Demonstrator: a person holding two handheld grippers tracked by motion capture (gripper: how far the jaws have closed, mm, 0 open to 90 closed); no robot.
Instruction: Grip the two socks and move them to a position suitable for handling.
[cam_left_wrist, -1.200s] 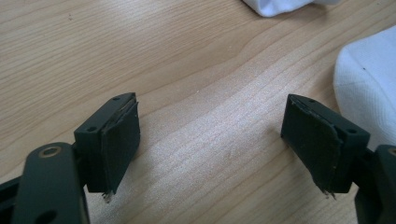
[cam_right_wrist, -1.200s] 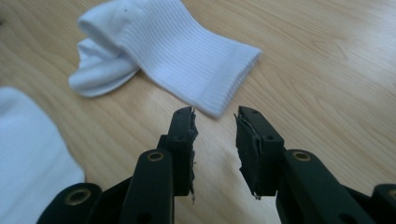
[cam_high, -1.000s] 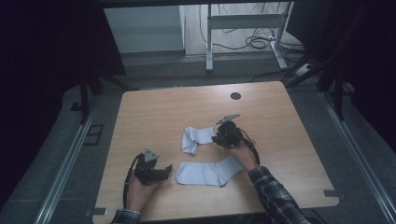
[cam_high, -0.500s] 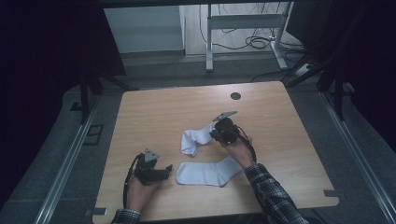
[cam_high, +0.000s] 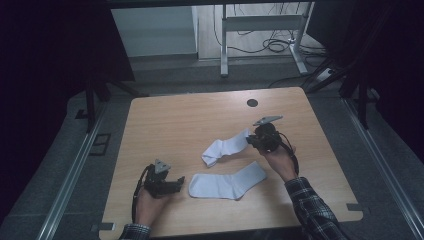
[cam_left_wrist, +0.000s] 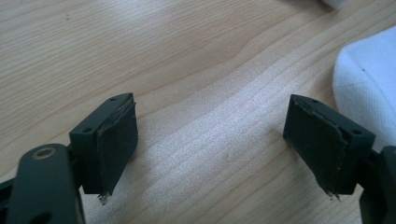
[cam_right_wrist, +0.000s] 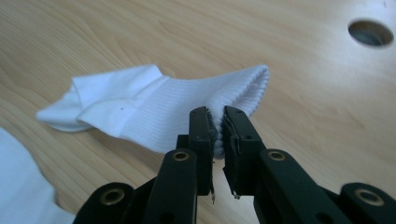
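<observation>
- Pale wooden table (cam_high: 165, 125) under dim light, dark floor all round it, and a metal desk frame (cam_high: 260, 30) with loose cables (cam_high: 270, 45) on the floor beyond the far edge
- Two white socks lie mid-table: the far sock (cam_high: 225, 148) has its ribbed cuff pinched between the jaws of the right gripper (cam_right_wrist: 217, 128), which have just been closing on the fabric; the near sock (cam_high: 227, 181) lies flat, apart from the first
- Left gripper (cam_high: 177, 181) rests low on the wood, jaws spread wide with nothing between them, the near sock's toe end just beside one pad (cam_left_wrist: 327, 144)
- Risk, as I judge it: the pinch takes only a thin bite at the cuff's edge (a few ribs of knit), so a quick lift could let the sock slip free
- Its folded toe end might drag across the near sock and rumple it
- Round cable hole (cam_high: 252, 103) sits well beyond the socks and blocks nothing
</observation>
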